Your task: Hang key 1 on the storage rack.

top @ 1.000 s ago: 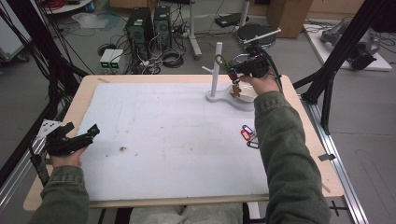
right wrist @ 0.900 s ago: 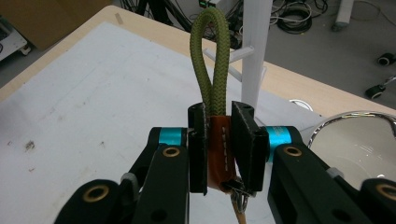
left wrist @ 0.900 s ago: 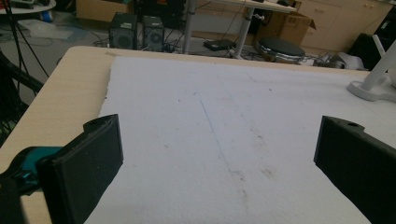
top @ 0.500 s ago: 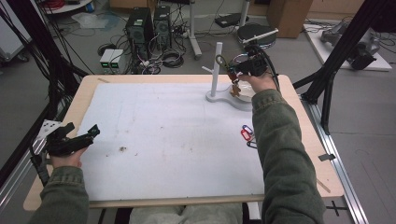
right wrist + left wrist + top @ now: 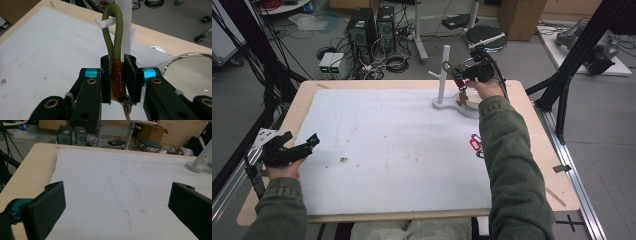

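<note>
Currently right hand-held gripper clamps keychain strap beside white stand.

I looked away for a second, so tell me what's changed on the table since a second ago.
Very little. The right tongs, shut on the keychain, have edged slightly toward the pegs of the stand; the green loop is not yet on a peg. Nothing was let go. The left tongs stayed open at the table's left edge, and the red tags lie where they were.

A lab or workshop: computer towers, tangled cables, cardboard boxes and black rig frames ring the desk.
</note>
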`<state>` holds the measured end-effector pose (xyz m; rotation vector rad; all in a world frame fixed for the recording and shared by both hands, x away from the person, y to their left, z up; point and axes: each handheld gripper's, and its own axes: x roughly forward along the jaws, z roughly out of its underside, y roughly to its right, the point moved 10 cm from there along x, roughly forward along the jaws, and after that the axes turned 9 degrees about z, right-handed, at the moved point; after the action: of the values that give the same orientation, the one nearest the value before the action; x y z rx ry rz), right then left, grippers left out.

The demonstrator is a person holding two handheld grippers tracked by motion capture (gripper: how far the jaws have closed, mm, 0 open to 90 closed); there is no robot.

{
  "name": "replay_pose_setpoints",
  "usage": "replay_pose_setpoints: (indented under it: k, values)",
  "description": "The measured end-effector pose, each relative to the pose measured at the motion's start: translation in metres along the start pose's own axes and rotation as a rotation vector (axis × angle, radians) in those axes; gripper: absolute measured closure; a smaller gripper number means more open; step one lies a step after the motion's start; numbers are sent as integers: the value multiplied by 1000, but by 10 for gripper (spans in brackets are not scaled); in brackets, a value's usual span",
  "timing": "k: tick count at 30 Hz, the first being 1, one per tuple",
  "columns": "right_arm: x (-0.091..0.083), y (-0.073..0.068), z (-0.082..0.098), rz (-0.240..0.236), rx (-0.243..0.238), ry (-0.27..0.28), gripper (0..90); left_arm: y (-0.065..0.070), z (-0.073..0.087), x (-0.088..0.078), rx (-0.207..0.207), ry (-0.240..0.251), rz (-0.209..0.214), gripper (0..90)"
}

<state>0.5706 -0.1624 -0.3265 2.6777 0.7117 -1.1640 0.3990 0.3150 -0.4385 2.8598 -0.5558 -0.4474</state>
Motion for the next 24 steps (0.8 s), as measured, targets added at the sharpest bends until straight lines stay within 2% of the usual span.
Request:
replay_pose_setpoints:
  k: [4,6,11,17,19,22,24]
  values:
    - [7,2,0,18,6,-6,766,2,0,-1,-7,4,6,17]
    - [10,1,0,0,18,-3,767,4,1,-1,-18,6,14,17]
    - [17,3,2,19,14,-18,769,4,1,0,-20,6,15,17]
    - [20,1,10,0,13,-16,779,3,1,-2,-17,6,8,17]
    - [17,2,13,-3,10,-27,717,3,1,-2,-14,5,6,17]
    - [11,3,15,12,-24,-28,624,4,1,-2,-14,6,4,17]
    - [6,3,16,32,-24,-29,533,4,1,-2,-15,7,4,17]
